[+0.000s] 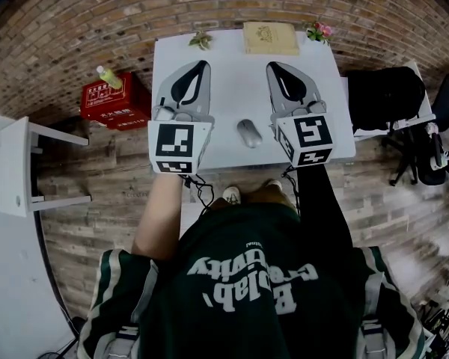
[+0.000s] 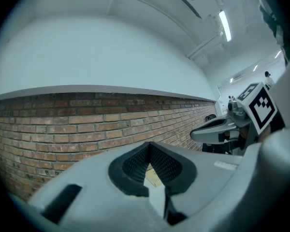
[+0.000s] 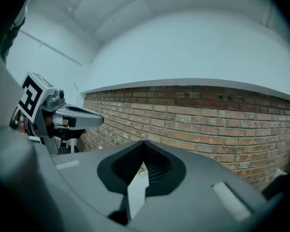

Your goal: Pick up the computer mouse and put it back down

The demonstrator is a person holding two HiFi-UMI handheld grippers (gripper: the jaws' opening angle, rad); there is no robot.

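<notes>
Head view: white table set against a brick wall. On it the computer mouse, grey, lies flat near the front edge, between the bodies of the two grippers and touching neither. Left gripper is held over the table's left half, pointing toward the wall, with its jaws meeting at the tip and nothing between them. Right gripper is held likewise over the right half, tips together and empty. Along the far edge are a tan box, a small green plant and a pink flower sprig. On the wooden floor to the left stands a red box with a bottle on top. A black chair stands at the right. Left gripper view: the jaws are closed tip to tip with nothing held. Through the slit behind the tips, a strip of white table and a scrap of tan show. The right gripper appears at the right edge with its marker cube. Right gripper view: the jaws are closed and grip nothing, with the same pale strip in the slit. The left gripper is at the left edge, with brick wall beyond. The mouse appears in neither gripper view.
</notes>
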